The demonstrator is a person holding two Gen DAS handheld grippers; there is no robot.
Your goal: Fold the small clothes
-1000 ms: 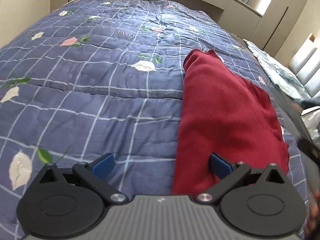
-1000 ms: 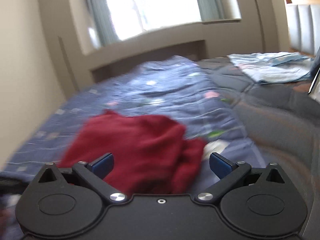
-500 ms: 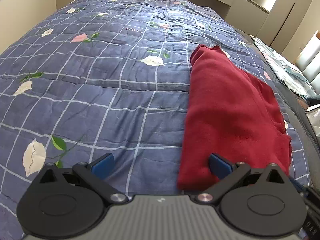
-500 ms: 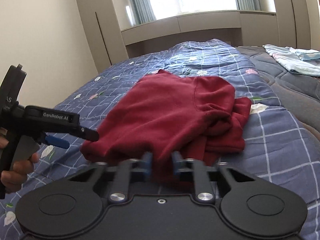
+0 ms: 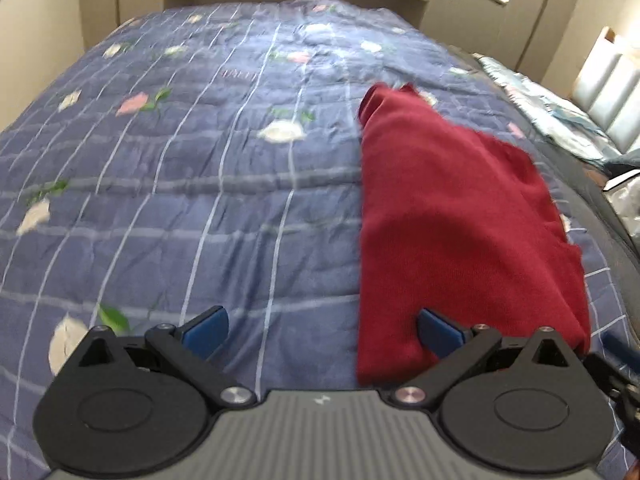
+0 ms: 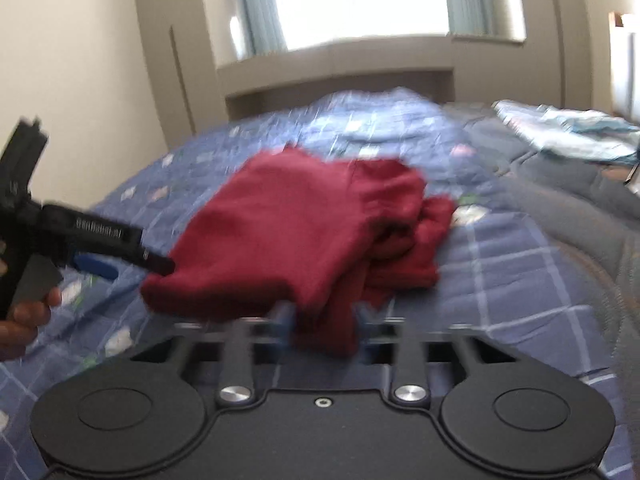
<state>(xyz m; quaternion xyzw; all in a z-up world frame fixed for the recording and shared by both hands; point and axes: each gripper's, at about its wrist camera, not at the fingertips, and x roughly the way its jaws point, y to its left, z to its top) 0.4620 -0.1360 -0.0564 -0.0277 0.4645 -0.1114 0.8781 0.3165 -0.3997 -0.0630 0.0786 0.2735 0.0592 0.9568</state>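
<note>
Left wrist view, garment: a red garment (image 5: 460, 216) is lying in a long folded strip on the right side of a blue checked quilt (image 5: 180, 184), its near end running down behind the gripper body.
Left wrist view, left gripper (image 5: 322, 330): its jaws are standing wide apart, gripping nothing; the right blue pad (image 5: 440, 330) is sitting over the garment's near edge, and whether it is touching the cloth I cannot tell, while the other pad is hovering over bare quilt.
Left wrist view, hard to make out: the whole frame is smearing with motion blur; pale folded cloth (image 5: 548, 116) at the right edge is getting cut off, and a dark tool part is poking in at the lower right corner.
Right wrist view, garment: the red garment (image 6: 304, 232) is lying bunched on the quilt (image 6: 512, 280), its right side crumpled into folds.
Right wrist view, right gripper (image 6: 325, 326): its jaws are opening, with a hanging tongue of red cloth between them; the pads are blurring badly, but gaps seem to be showing on both sides of the cloth.
Right wrist view, left side: the left gripper (image 6: 160, 266) is reaching in, its tip at the garment's near left corner, contact unclear; a hand (image 6: 24, 316) is holding its handle, half cut off by the frame.
</note>
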